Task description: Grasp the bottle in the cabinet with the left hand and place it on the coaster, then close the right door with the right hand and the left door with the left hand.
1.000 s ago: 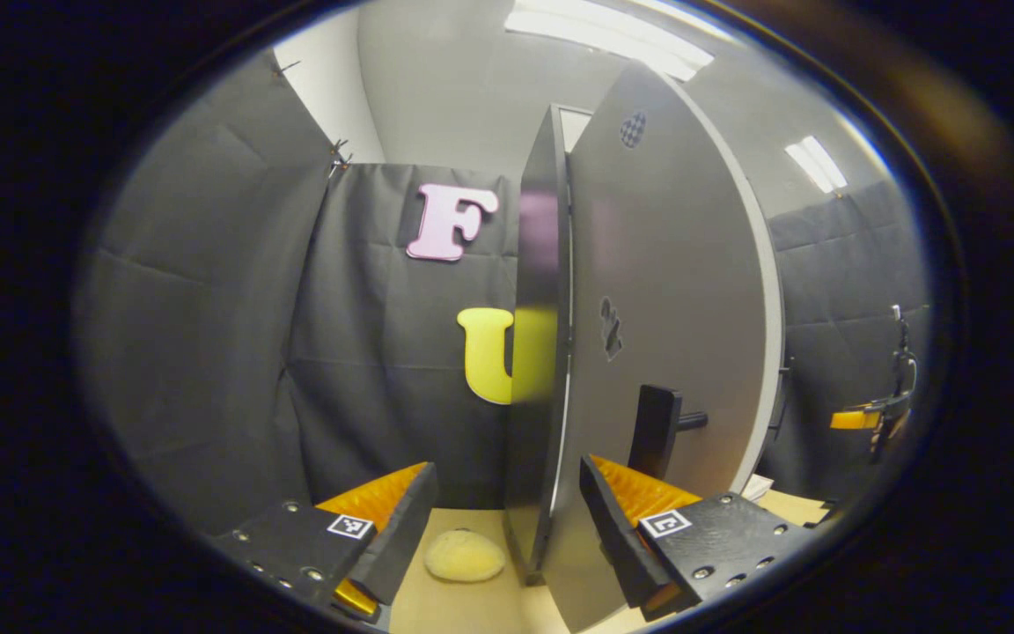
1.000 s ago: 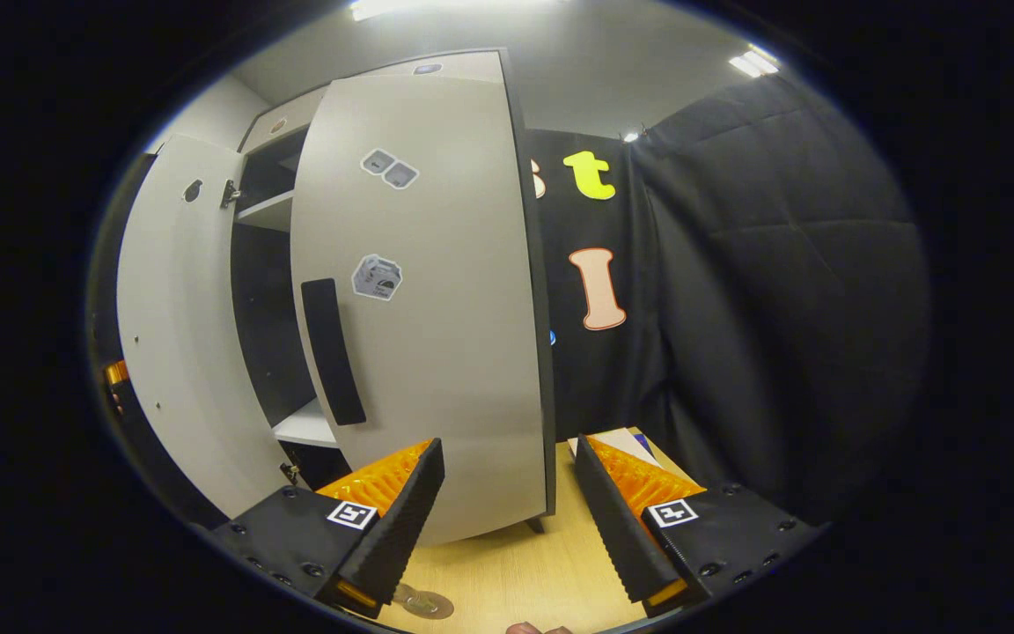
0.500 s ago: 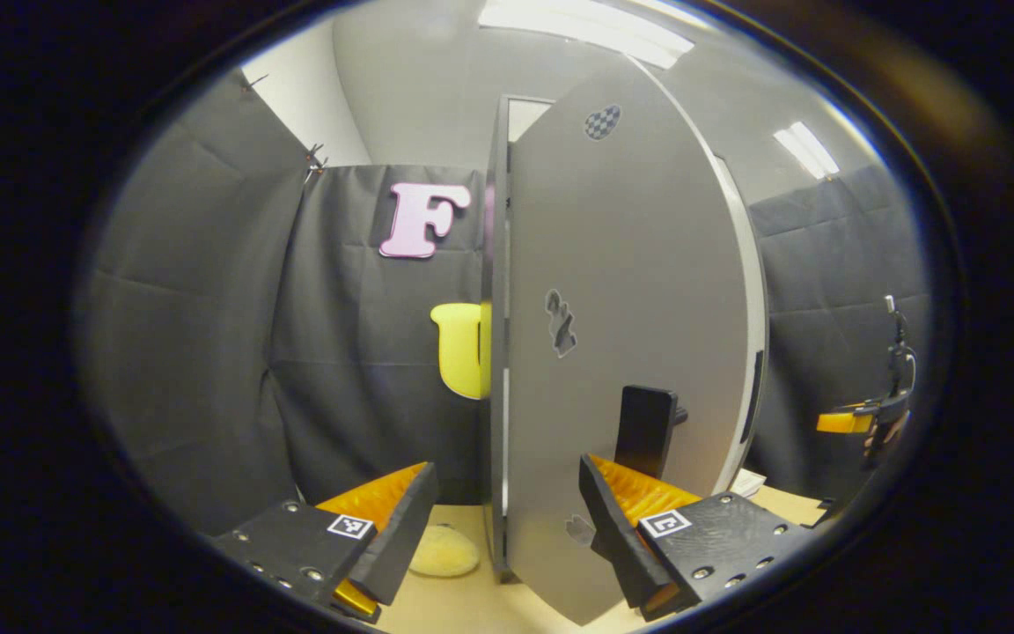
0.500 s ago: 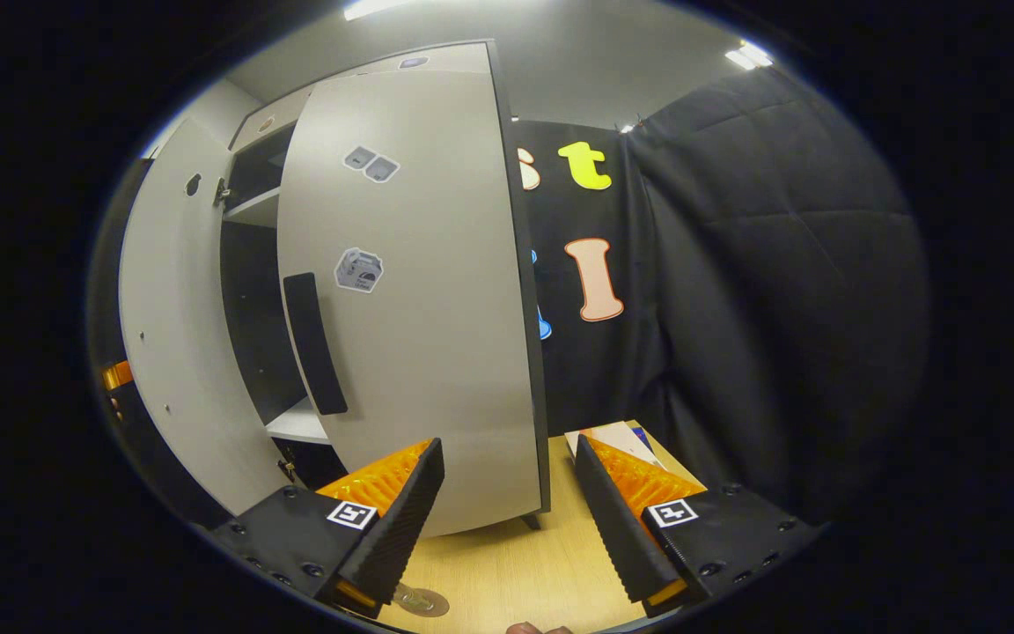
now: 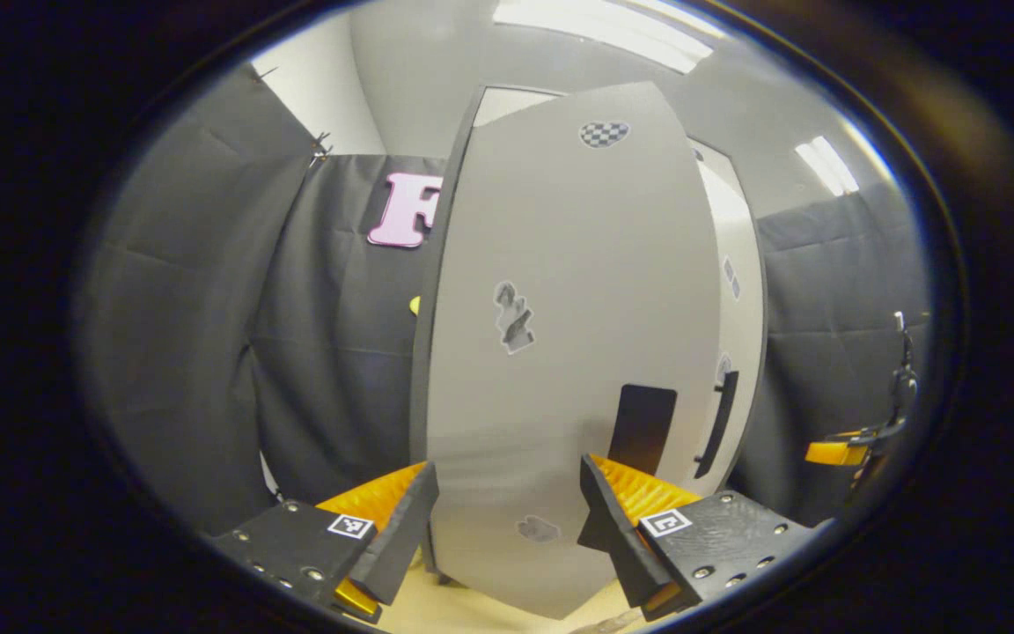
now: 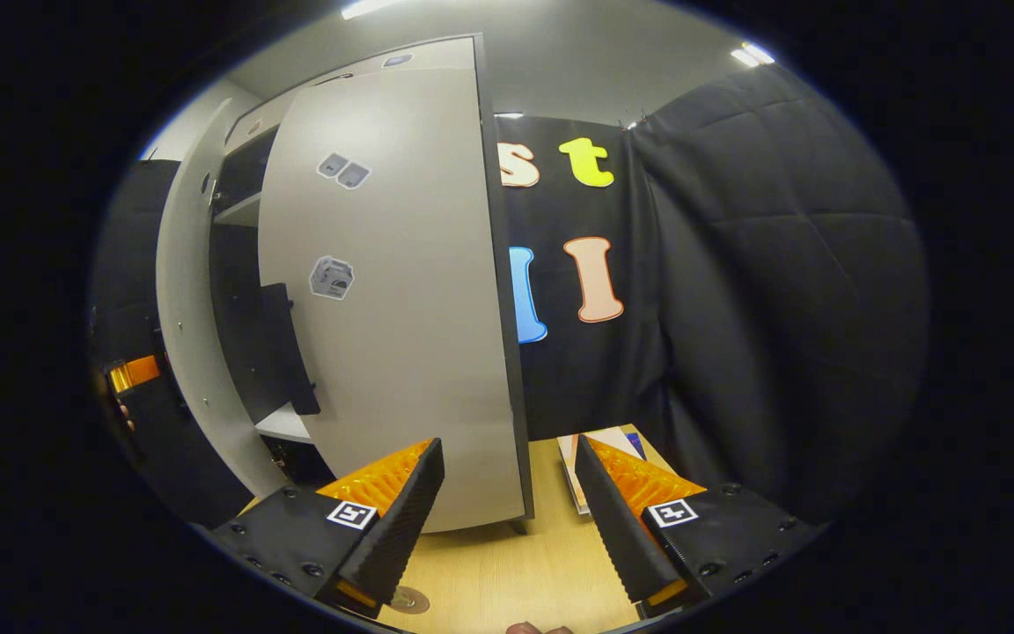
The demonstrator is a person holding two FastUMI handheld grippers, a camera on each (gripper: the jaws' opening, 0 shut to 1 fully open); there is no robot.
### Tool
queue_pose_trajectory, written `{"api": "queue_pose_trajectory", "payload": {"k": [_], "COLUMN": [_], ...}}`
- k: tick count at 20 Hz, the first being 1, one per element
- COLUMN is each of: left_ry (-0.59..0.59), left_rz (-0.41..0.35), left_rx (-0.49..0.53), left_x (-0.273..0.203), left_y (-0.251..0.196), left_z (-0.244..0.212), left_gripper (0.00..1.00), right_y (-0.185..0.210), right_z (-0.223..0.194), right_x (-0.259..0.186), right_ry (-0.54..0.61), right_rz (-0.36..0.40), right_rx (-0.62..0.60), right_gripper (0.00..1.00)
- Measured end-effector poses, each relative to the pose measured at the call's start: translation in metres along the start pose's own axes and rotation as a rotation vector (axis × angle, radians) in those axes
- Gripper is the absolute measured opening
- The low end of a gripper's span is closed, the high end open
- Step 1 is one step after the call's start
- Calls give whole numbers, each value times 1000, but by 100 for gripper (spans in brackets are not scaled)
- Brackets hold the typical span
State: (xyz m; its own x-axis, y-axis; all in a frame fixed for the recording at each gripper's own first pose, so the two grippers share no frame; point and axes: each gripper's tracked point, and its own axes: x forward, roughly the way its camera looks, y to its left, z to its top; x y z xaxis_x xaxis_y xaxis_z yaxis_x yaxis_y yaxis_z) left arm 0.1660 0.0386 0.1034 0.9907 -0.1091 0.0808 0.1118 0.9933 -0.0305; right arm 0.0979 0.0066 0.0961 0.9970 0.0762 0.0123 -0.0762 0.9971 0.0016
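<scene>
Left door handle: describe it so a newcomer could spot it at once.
Find the grey cabinet in the left gripper view; its left door fills the middle. The handle is the flat black upright bar low on that door, wider than the thin curved handle on the right door.

In the left gripper view the left door [image 5: 560, 352] has swung from nearly edge-on to broad-face-on, so it now covers most of the yellow cloth letter and the pale round object that lay on the tabletop between the left gripper's [image 5: 507, 519] fingers. Its black handle [image 5: 641, 429] has turned from side-on to flat-on, and the right door [image 5: 736, 352] with its own handle now shows just behind it on the right. In the right gripper view the right door [image 6: 401, 299] has swung farther toward the cabinet [image 6: 238, 264], narrowing the dark opening, and the left door has narrowed to a thin strip.
</scene>
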Motion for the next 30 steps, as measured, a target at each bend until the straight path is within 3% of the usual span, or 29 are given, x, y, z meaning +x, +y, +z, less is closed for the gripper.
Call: {"api": "queue_pose_trajectory", "payload": {"k": [2, 4, 5, 6, 7, 8, 9, 10, 12, 15, 30], "left_ry": [-20, -29, -13, -18, 15, 20, 28, 35, 40, 54, 30], "left_rz": [70, 62, 74, 77, 73, 65, 60, 35, 26, 2, 97], "left_rx": [-26, -50, -33, -21, -23, -13, 17, 58, 111, 50, 118], "left_x": [-7, -16, -22, -26, -28, -30, -27, -26, -29, -37, -83], "left_y": [7, 4, 3, 2, -2, -4, -6, -13, -24, -39, -20], "left_z": [2, 5, -1, -1, -4, -1, 5, 10, 12, -2, 3], "left_gripper": [93, 93, 93, 93, 93, 93, 94, 93, 93, 94, 94], "right_y": [-4, -9, 1, 3, -5, -13, -10, -3, -11, -14, 4], "right_z": [-7, -21, -28, -35, -41, -42, -42, -39, -26, -9, 28], "right_x": [5, 11, 14, 14, 14, 13, 13, 14, 16, 14, 13], "right_ry": [-3, 21, 33, 43, 45, 44, 52, 60, 36, -6, -78], "right_rz": [11, 2, 43, 57, 32, 6, 24, 62, 42, 38, 120], "right_rx": [-4, 14, 51, 57, 43, 47, 80, 109, 94, 94, -4], "right_gripper": [96, 92, 98, 98, 98, 92, 98, 98, 98, 98, 98]}}
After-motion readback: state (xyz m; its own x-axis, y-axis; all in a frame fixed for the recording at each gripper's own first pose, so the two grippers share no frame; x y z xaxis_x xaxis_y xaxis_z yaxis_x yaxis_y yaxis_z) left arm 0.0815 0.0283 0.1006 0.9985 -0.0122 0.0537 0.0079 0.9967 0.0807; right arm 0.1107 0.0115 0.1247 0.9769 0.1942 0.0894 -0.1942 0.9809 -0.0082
